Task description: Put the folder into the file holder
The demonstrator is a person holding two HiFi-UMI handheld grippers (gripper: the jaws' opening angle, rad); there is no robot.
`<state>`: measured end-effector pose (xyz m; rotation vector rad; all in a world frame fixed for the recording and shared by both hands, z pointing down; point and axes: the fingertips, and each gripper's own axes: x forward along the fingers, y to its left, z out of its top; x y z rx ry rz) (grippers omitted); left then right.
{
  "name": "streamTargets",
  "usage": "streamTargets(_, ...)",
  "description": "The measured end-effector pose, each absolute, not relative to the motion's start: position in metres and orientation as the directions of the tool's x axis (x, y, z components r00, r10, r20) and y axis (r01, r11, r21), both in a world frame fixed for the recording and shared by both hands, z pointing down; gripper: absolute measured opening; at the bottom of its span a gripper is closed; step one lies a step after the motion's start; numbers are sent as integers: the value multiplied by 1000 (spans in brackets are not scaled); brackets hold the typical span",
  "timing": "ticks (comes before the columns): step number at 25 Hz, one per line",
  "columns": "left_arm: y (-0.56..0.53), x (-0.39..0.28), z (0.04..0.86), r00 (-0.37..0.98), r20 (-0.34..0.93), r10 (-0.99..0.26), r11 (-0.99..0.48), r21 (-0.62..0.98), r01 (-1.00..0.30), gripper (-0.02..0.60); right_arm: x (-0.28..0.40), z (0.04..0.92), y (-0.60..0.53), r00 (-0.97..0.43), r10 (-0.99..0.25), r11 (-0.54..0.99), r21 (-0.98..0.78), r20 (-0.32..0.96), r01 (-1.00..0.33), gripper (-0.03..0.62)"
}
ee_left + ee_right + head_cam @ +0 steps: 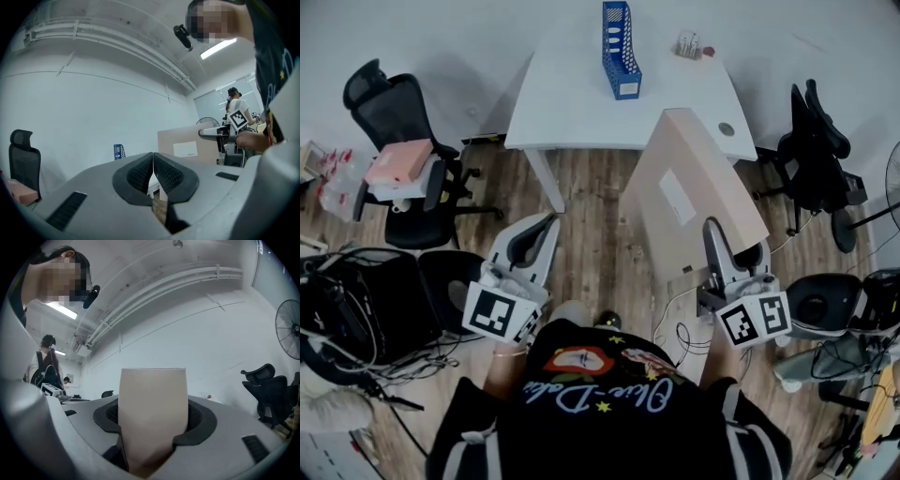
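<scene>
Held low at the person's waist, the left gripper (546,221) points forward, its jaws pressed together on nothing. Beside it, the right gripper (713,228) clamps the near edge of the folder (694,183), which is raised over the floor. Beyond, the holder (621,52) stands on the table (562,103).

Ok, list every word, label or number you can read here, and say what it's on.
No text reads clearly.
Cursive lettering on the person's black shirt: seen upside down, illegible.
White label on the folder: print too small.
Pale patch low on the file holder: too small.
Square markers on the left gripper and right gripper: patterns, no words.
</scene>
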<state>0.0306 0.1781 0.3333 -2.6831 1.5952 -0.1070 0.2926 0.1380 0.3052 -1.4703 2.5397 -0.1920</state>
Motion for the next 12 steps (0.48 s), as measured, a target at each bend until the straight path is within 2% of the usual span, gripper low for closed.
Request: streamTargets(12, 116, 64, 330, 557, -4, -830, -556, -53, -829, 5, 319, 294, 109, -415, -900, 433, -172, -129, -885, 265)
